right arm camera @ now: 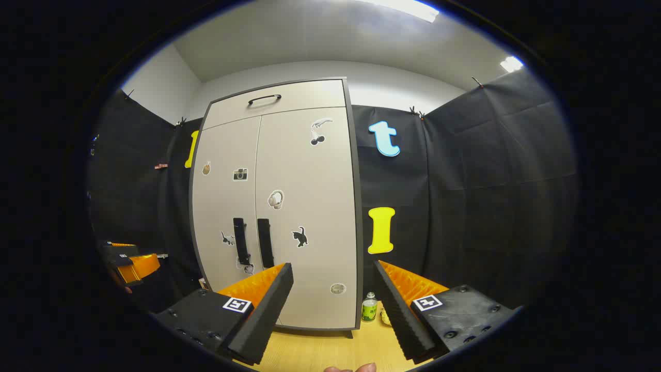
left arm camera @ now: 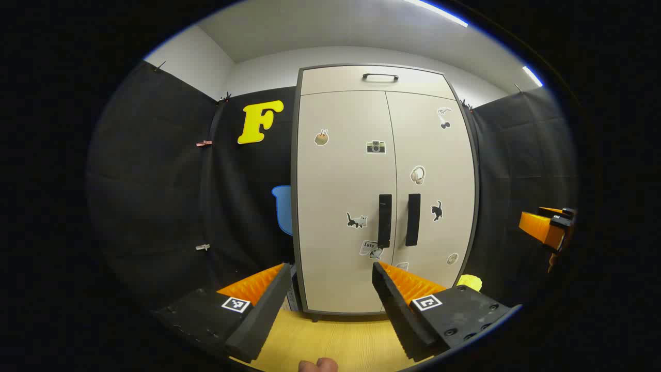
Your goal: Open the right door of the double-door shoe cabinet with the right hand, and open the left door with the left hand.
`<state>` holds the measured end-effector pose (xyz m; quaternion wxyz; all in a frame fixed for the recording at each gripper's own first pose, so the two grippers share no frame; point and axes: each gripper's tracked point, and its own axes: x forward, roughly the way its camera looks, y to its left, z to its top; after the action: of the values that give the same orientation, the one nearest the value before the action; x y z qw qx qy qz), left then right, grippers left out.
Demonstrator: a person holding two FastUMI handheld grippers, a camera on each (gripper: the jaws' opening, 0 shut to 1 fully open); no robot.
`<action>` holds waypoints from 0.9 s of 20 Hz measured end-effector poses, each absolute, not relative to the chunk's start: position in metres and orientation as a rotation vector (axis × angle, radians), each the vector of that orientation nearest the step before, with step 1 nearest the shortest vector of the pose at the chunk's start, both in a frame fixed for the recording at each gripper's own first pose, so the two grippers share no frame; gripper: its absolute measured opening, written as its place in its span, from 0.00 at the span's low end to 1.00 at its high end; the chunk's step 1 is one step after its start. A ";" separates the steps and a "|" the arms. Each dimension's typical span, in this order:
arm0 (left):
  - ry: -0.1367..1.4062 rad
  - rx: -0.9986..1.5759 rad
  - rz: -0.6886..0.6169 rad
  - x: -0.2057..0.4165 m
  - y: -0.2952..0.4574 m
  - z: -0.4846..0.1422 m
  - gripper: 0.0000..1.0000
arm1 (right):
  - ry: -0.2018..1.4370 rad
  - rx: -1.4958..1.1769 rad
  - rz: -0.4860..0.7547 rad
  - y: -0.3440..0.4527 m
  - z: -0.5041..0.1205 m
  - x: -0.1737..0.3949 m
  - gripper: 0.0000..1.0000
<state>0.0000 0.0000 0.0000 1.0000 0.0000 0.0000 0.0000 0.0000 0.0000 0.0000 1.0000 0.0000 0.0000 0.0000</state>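
A beige double-door shoe cabinet point(left arm camera: 384, 186) point(right arm camera: 279, 206) stands ahead with both doors closed. Two black vertical handles sit side by side at the middle seam: the left door handle point(left arm camera: 384, 220) point(right arm camera: 239, 241) and the right door handle point(left arm camera: 412, 219) point(right arm camera: 265, 235). My left gripper point(left arm camera: 330, 281) is open, some way in front of the cabinet, roughly facing the left door. My right gripper point(right arm camera: 333, 281) is open too, facing the cabinet's right edge. The right gripper point(left arm camera: 548, 229) also appears far right in the left gripper view, and the left gripper point(right arm camera: 126, 263) far left in the right gripper view.
A drawer with a black handle point(left arm camera: 380, 77) tops the cabinet. The cabinet rests on a light wood floor point(left arm camera: 330, 341). A small green-labelled bottle point(right arm camera: 368, 307) and a yellow object point(left arm camera: 469, 282) sit by the cabinet's right foot. Black cloth walls close in on both sides.
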 end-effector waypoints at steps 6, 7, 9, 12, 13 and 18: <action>-0.013 0.000 -0.001 0.005 0.004 0.009 0.98 | 0.033 0.002 0.020 0.010 -0.005 0.003 0.98; -0.018 0.001 -0.003 0.006 0.005 0.012 0.98 | 0.030 0.005 0.015 0.010 -0.003 0.003 0.98; -0.022 0.008 -0.012 0.007 0.006 0.014 0.98 | 0.022 0.008 0.015 0.013 0.003 0.003 0.98; -0.036 0.019 -0.020 0.008 0.009 0.022 0.98 | -0.014 -0.016 0.013 0.020 0.018 0.004 0.98; -0.039 0.017 -0.026 0.009 0.008 0.025 0.98 | -0.025 -0.028 0.012 0.021 0.023 0.003 0.98; -0.049 0.003 -0.037 0.009 0.009 0.034 0.98 | -0.022 -0.041 0.035 0.035 0.025 0.002 0.95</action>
<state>0.0086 0.0091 0.0345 0.9995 0.0017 -0.0245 -0.0186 0.0021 0.0346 0.0248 0.9996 -0.0207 -0.0111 0.0176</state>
